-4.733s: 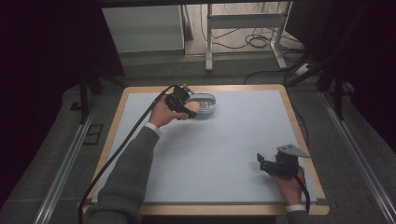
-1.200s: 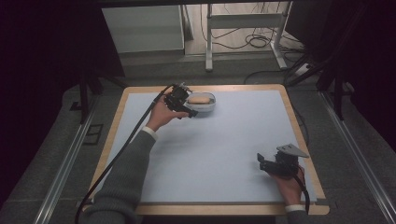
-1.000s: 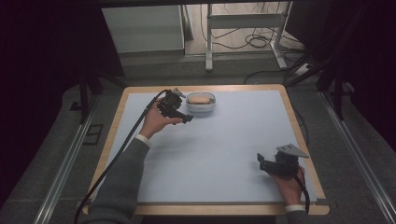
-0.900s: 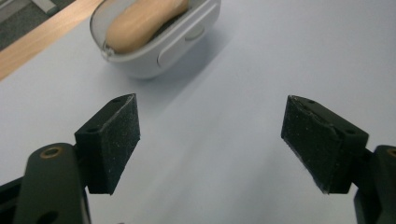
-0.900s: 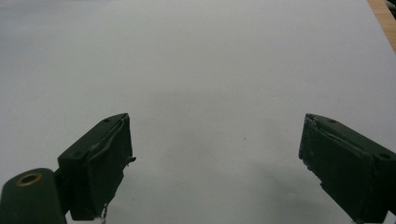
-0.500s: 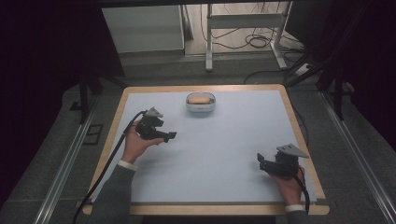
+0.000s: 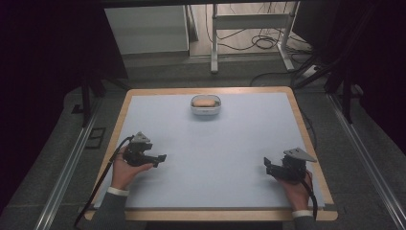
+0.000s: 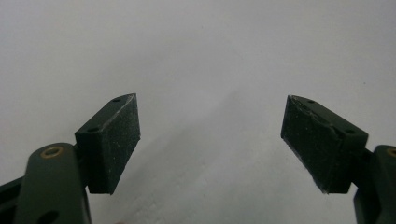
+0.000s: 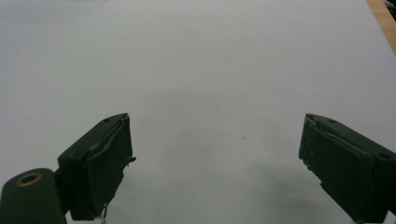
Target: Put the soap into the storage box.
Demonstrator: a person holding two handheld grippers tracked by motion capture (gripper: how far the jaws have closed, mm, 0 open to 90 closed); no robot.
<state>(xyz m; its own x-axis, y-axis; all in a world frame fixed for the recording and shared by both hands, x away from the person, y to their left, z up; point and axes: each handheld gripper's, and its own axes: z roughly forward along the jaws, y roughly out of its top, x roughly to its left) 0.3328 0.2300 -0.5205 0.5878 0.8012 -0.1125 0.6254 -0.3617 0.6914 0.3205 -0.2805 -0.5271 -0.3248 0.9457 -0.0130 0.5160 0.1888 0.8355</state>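
Left tool [image 7: 160, 157] spread, matte rubbery pads, right tool [image 7: 267, 163] spread, smooth pale mat [image 7: 215, 158]

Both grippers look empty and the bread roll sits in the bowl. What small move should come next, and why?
Probably none beyond resting: the roll lies in the bowl at the far edge, and the left gripper and right gripper sit open and empty near the table's near edge.

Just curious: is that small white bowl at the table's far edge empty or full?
Not empty: the small white bowl holds one tan rounded lump.
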